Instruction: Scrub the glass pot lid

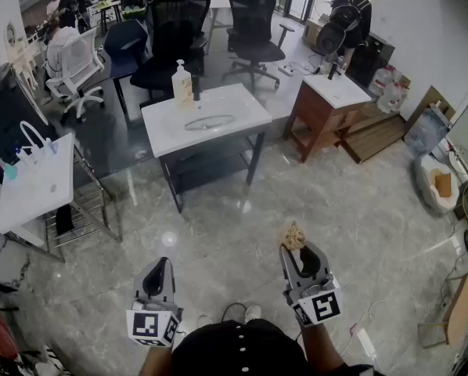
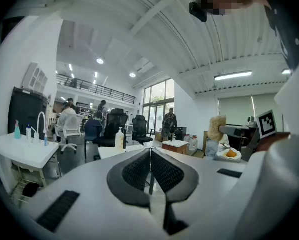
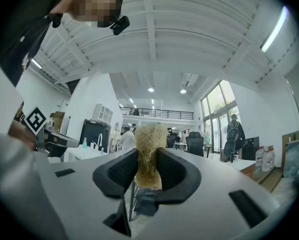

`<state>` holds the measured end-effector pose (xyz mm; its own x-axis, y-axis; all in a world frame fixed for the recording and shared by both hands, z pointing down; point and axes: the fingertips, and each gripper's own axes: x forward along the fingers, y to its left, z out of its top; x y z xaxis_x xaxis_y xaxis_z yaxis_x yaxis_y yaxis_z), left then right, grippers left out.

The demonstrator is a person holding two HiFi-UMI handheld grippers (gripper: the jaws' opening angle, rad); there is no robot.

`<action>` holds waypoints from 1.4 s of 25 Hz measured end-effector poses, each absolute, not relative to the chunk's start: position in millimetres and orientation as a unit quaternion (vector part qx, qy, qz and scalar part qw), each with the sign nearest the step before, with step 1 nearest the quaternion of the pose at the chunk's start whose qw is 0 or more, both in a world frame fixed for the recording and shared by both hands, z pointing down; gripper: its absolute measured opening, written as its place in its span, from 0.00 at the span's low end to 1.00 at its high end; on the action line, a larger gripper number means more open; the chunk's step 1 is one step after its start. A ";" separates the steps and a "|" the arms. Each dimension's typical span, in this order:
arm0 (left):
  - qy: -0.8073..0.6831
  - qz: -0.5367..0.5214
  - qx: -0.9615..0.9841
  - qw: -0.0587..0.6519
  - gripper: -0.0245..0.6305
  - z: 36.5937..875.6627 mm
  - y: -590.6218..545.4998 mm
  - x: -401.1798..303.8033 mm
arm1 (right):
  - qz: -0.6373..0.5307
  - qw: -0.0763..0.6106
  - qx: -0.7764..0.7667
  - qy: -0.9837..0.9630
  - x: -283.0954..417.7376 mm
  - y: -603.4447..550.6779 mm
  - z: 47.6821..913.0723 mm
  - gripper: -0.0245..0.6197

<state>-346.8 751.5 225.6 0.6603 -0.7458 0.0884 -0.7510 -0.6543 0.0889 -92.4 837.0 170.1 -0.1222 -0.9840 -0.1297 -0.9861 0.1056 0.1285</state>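
Note:
The glass pot lid [image 1: 209, 122] lies flat on a white table [image 1: 242, 108] some way ahead of me, across open floor. My right gripper [image 1: 295, 249] is shut on a tan fibrous scrubber [image 1: 294, 235], held level above the floor. In the right gripper view the scrubber [image 3: 148, 139] stands upright, pinched between the black pads of that gripper [image 3: 147, 170]. My left gripper [image 1: 159, 271] is low at the left, its jaws shut with nothing between them [image 2: 150, 156]. The left gripper view also catches the scrubber [image 2: 217, 126] off to the right.
A soap bottle [image 1: 181, 84] and a black faucet [image 1: 195, 84] stand at the table's back edge. A white sink stand [image 1: 34, 190] is at the left, a wooden cabinet [image 1: 328, 104] at the right. Office chairs [image 1: 253, 30] and a person with a backpack [image 1: 350, 14] are behind.

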 end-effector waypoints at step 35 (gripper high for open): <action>-0.396 0.040 0.914 0.078 0.08 241.7 686.7 -405.9 | 0.056 0.027 -0.677 0.733 -150.6 765.4 192.9 0.24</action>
